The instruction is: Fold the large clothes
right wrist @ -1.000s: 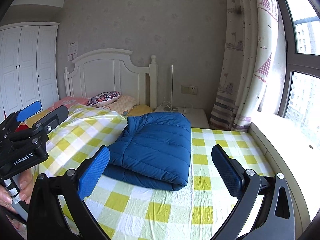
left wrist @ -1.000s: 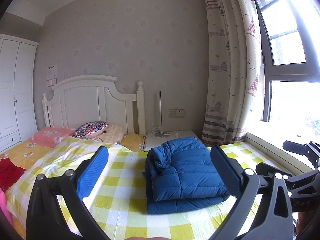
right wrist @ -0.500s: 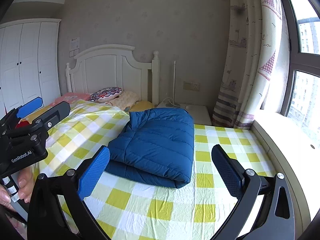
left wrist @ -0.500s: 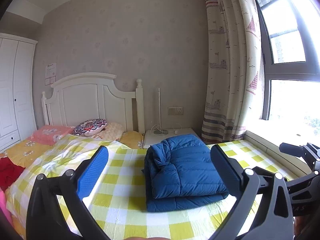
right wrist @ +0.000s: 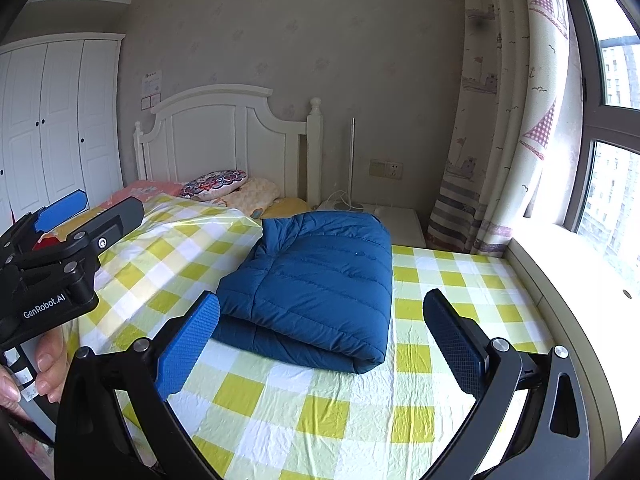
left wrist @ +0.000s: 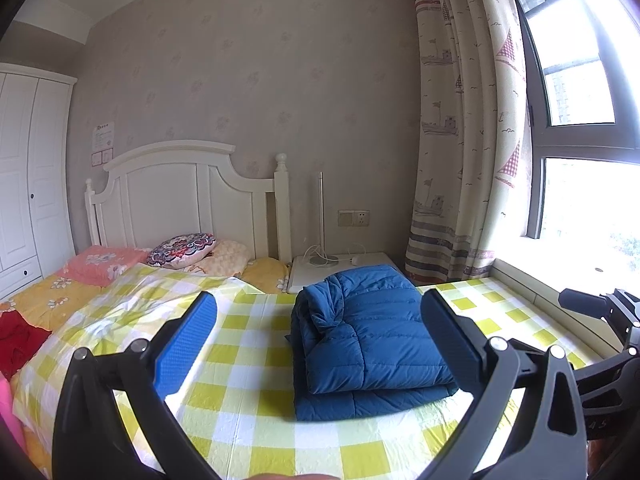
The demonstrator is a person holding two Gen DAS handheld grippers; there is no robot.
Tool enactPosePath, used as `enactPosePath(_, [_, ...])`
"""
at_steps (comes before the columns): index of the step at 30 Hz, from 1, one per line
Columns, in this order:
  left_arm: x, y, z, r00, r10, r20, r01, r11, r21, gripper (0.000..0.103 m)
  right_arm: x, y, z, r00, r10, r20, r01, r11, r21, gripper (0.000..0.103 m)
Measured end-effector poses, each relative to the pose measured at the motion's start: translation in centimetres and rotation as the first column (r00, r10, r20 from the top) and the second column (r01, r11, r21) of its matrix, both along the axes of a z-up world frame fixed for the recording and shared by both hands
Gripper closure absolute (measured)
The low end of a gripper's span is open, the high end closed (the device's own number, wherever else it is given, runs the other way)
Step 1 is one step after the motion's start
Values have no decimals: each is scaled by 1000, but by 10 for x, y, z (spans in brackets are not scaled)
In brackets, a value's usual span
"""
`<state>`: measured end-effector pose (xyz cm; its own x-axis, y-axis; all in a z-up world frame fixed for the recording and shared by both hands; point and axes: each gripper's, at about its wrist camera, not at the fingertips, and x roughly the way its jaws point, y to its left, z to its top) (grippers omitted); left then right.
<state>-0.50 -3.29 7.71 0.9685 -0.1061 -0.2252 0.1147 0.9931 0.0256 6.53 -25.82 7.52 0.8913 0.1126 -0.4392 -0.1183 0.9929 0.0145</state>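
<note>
A blue down jacket (left wrist: 368,344) lies folded into a thick rectangle on the yellow-checked sheet (left wrist: 248,364) of the bed, its collar bunched at the far left corner. My left gripper (left wrist: 318,300) hovers open in front of it, with nothing between its blue pads. In the right wrist view the folded jacket (right wrist: 316,276) sits just beyond my right gripper (right wrist: 322,300), which is also open and holds nothing. The left gripper (right wrist: 88,212) shows at the left edge of that view, held by a hand (right wrist: 44,372), off to the jacket's side.
Pillows (left wrist: 182,246) and a white headboard (left wrist: 176,192) stand at the bed's far end. A white bedside table (left wrist: 340,264) with a lamp stands behind the jacket. The curtain (left wrist: 460,140) and window sill (right wrist: 568,256) run along the right. A red garment (left wrist: 16,340) lies far left.
Both cameras have shifted slightly relative to the bed. The folded jacket lies where it was, and both grippers have stayed open.
</note>
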Motion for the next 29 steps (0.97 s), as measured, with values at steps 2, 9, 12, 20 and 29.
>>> enactPosePath(2, [0, 0, 0, 1000, 1, 0, -1, 1000, 0, 2, 0, 0, 0, 1000, 2, -2, -2, 1000, -1, 5])
enactPosePath(9, [1, 2, 1, 1000, 9, -1, -9, 1000, -10, 2, 0, 5, -1, 1000, 7, -4, -7, 1000, -5, 5])
enactPosePath(12, [1, 2, 0, 1000, 8, -1, -8, 1000, -6, 2, 1, 6, -2, 1000, 10, -6, -10, 1000, -6, 5])
enactPosePath(20, [0, -4, -7, 1000, -11, 10, 11, 1000, 12, 2, 9, 9, -13, 999, 19, -37, -20, 1000, -16, 5])
enactPosePath(29, [135, 74, -56, 928, -98, -360, 60, 992, -115, 2, 73, -79, -45, 985, -132, -110, 122, 988, -93, 5])
